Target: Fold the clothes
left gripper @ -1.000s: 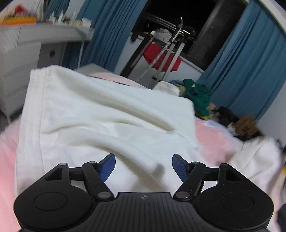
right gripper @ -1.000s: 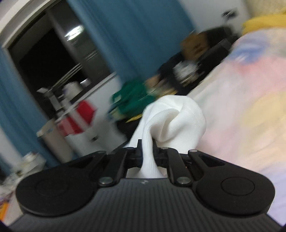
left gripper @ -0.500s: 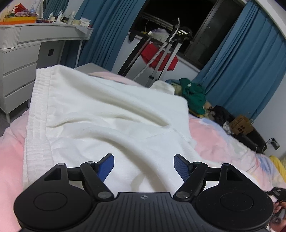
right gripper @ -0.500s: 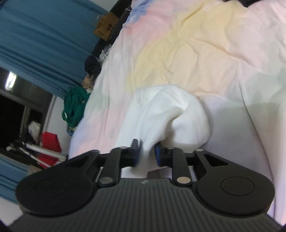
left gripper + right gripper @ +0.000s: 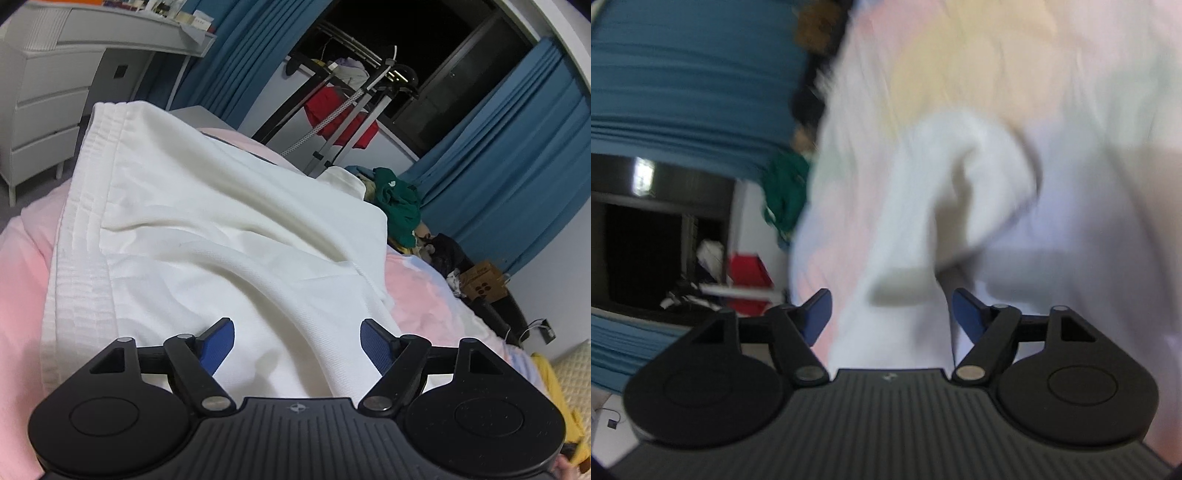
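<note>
A white garment [image 5: 221, 229] lies spread on the pink bed cover [image 5: 22, 280], its ribbed waistband [image 5: 81, 236] along the left. My left gripper [image 5: 297, 341] hovers low over its near part, open, with cloth below the blue pads but not pinched. In the blurred right wrist view a bunched white end of the garment [image 5: 945, 192] rests on the pastel cover [image 5: 1089, 110]. A strip of it runs back between the jaws of my right gripper [image 5: 890, 314], which are opening wide and stand clear of the cloth.
A white chest of drawers [image 5: 44, 103] stands at the left of the bed. Beyond the bed are a drying rack [image 5: 354, 96] with red cloth, a pile with a green garment [image 5: 399, 206], a cardboard box [image 5: 484, 286] and blue curtains [image 5: 498, 166].
My right gripper came down to the bed with the white cloth end, rolled, and let go of it. The left gripper stayed in place and rolled slightly.
</note>
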The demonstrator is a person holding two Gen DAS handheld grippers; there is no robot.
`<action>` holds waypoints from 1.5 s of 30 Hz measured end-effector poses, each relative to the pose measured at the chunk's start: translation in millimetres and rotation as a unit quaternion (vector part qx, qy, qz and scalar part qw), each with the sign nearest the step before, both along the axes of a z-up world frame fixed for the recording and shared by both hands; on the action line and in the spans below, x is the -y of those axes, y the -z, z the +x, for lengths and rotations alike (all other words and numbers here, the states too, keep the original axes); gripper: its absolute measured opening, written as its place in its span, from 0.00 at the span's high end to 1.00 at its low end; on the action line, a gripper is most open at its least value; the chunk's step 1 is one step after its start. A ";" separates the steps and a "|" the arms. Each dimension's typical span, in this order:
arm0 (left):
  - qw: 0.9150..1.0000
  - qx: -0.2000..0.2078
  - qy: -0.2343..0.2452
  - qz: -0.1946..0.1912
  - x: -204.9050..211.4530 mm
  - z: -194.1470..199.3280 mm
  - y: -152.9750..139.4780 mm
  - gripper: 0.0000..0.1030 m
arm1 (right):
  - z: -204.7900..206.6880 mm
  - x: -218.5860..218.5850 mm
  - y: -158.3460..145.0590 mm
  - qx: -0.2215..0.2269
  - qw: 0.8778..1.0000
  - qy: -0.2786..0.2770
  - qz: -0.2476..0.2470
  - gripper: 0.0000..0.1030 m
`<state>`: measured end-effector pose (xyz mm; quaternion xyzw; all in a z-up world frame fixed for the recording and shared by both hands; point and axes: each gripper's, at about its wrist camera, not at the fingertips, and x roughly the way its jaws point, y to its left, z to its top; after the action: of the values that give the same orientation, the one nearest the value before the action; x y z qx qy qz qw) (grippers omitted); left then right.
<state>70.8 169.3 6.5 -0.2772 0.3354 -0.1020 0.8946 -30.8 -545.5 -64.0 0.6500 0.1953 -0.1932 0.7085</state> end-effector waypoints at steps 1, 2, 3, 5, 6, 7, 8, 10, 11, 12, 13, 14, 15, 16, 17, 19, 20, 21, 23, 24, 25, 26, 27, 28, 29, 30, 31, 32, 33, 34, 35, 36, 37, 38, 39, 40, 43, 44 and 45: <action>1.000 -0.005 -0.003 -0.005 -0.9 0.5 1.4 0.24 | 11.0 -0.9 7.3 -0.009 1.000 -0.010 0.003 0.27; 1.000 -0.009 -0.005 -0.010 -1.7 1.0 2.8 0.24 | 20.0 -1.1 13.5 -0.016 1.000 -0.015 0.000 0.27; 1.000 -0.014 -0.008 -0.016 -2.6 1.5 4.2 0.24 | 28.4 -1.1 19.3 -0.022 1.000 -0.018 -0.005 0.27; 1.000 -0.019 -0.014 -0.018 -3.7 2.3 7.5 0.24 | 44.0 1.8 25.3 -0.022 0.999 -0.020 -0.028 0.28; 0.999 -0.021 -0.017 -0.019 -4.3 2.7 9.1 0.24 | 49.7 3.3 24.0 -0.022 0.998 -0.023 -0.046 0.28; 0.999 -0.025 -0.019 -0.021 -4.8 3.3 10.5 0.24 | 54.7 4.8 21.6 -0.022 0.997 -0.028 -0.066 0.28; 0.999 -0.029 -0.021 -0.023 -5.4 3.9 11.9 0.24 | 55.6 8.5 16.4 -0.011 0.996 -0.022 -0.082 0.28; 0.999 -0.035 -0.021 -0.032 -6.0 6.6 14.2 0.23 | 52.3 19.8 6.0 0.021 0.995 0.002 -0.100 0.28; 0.998 -0.039 -0.021 -0.037 -6.0 8.2 15.2 0.23 | 48.6 27.8 2.0 0.042 0.994 0.019 -0.099 0.28; 0.998 -0.040 -0.019 -0.042 -5.9 9.4 15.7 0.23 | 43.8 35.7 0.3 0.060 0.993 0.038 -0.093 0.28; 0.998 -0.042 -0.017 -0.047 -5.8 10.5 16.2 0.23 | 38.0 43.7 -1.1 0.076 0.991 0.060 -0.090 0.28; 0.998 -0.043 -0.015 -0.052 -5.2 10.8 16.2 0.23 | 30.8 50.4 -4.0 0.083 0.988 0.082 -0.102 0.28; 0.997 -0.044 -0.013 -0.057 -5.6 10.2 15.8 0.23 | 23.3 56.7 -7.3 0.087 0.984 0.104 -0.118 0.28; 0.997 -0.046 -0.011 -0.063 -6.0 9.7 15.3 0.23 | 15.8 63.0 -10.6 0.092 0.979 0.126 -0.133 0.28; 0.997 -0.047 -0.009 -0.068 -6.4 9.2 14.9 0.23 | 9.1 68.1 -12.6 0.091 0.974 0.141 -0.152 0.28; 0.996 -0.050 -0.004 -0.076 -7.1 6.9 12.4 0.23 | -2.5 77.6 -12.4 0.083 0.968 0.164 -0.172 0.28; 0.996 -0.050 0.000 -0.079 -7.5 5.3 10.4 0.22 | -7.4 82.4 -9.5 0.076 0.968 0.170 -0.168 0.28; 0.996 -0.050 0.004 -0.080 -8.1 3.2 7.9 0.21 | -9.3 85.7 -4.9 0.066 0.969 0.178 -0.156 0.28; 0.995 -0.055 0.013 -0.076 -8.0 -1.4 2.8 0.20 | -16.7 90.3 3.0 0.043 0.974 0.180 -0.129 0.28; 0.996 -0.060 0.013 -0.070 -8.0 -4.3 0.5 0.20 | -20.8 92.5 6.8 0.031 0.976 0.181 -0.115 0.28; 0.996 -0.064 0.010 -0.064 -8.5 -7.3 -1.5 0.20 | -24.9 94.7 10.6 0.019 0.978 0.181 -0.101 0.28; 0.996 -0.068 0.005 -0.059 -9.1 -9.9 -2.8 0.20 | -23.2 94.6 11.5 0.009 0.980 0.169 -0.100 0.28; 0.996 -0.074 0.001 -0.055 -10.6 -12.9 -2.9 0.19 | -19.9 93.8 11.5 0.000 0.983 0.154 -0.101 0.28; 0.995 -0.081 -0.003 -0.053 -11.2 -14.5 -2.4 0.19 | -16.7 93.0 11.5 -0.009 0.985 0.139 -0.103 0.28; 0.994 -0.092 -0.007 -0.053 -12.6 -16.2 0.3 0.19 | -15.8 91.7 11.1 -0.007 0.987 0.128 -0.099 0.28; 0.993 -0.103 -0.011 -0.053 -14.0 -18.0 3.0 0.19 | -15.5 90.2 10.5 -0.003 0.989 0.117 -0.094 0.28; 0.992 -0.113 -0.015 -0.053 -15.4 -19.7 5.7 0.19 | -13.2 88.6 9.9 0.004 0.991 0.105 -0.089 0.28; 0.991 -0.120 -0.017 -0.055 -15.5 -19.7 9.1 0.19 | -10.4 86.9 9.3 0.011 0.992 0.092 -0.083 0.28; 0.990 -0.127 -0.020 -0.057 -15.5 -19.7 12.4 0.19 | -7.5 85.2 8.7 0.019 0.994 0.079 -0.077 0.28; 0.989 -0.135 -0.024 -0.056 -13.4 -18.6 16.7 0.19 | -4.6 83.4 8.1 0.026 0.995 0.066 -0.072 0.28; 0.988 -0.143 -0.025 -0.052 -10.2 -15.2 21.4 0.19 | -1.8 81.7 7.4 0.034 0.996 0.053 -0.066 0.28; 0.987 -0.153 -0.022 -0.051 -7.4 -10.5 26.5 0.19 | 1.5 78.3 8.2 0.030 0.996 0.044 -0.066 0.28; 0.984 -0.166 -0.020 -0.056 -4.8 -7.8 33.5 0.19 | 5.0 74.3 9.4 0.023 0.997 0.035 -0.068 0.28; 0.982 -0.179 -0.017 -0.065 -2.2 -4.9 39.8 0.19 | 8.4 70.3 10.5 0.015 0.997 0.027 -0.069 0.28; 0.979 -0.190 -0.009 -0.076 1.0 -2.9 45.5 0.19 | 11.8 66.3 11.7 0.008 0.997 0.018 -0.071 0.28; 0.976 -0.202 -0.002 -0.088 4.3 -1.6 50.5 0.19 | 15.4 63.5 13.1 0.000 0.997 0.015 -0.071 0.28; 0.972 -0.210 -0.005 -0.109 12.5 -1.5 58.0 0.19 | 23.4 63.2 18.9 -0.007 0.998 0.018 -0.065 0.28; 0.972 -0.209 -0.016 -0.108 14.3 -3.5 60.6 0.19 | 24.5 63.8 19.9 -0.008 0.998 0.020 -0.066 0.28; 0.972 -0.206 -0.028 -0.112 13.5 -2.6 63.2 0.19 | 25.6 64.4 20.9 -0.009 0.997 0.023 -0.067 0.28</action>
<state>68.2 155.8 -56.7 -0.4002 0.4907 -0.0549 0.7720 -5.2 -609.9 -84.9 0.6036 0.1728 -0.2279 0.7443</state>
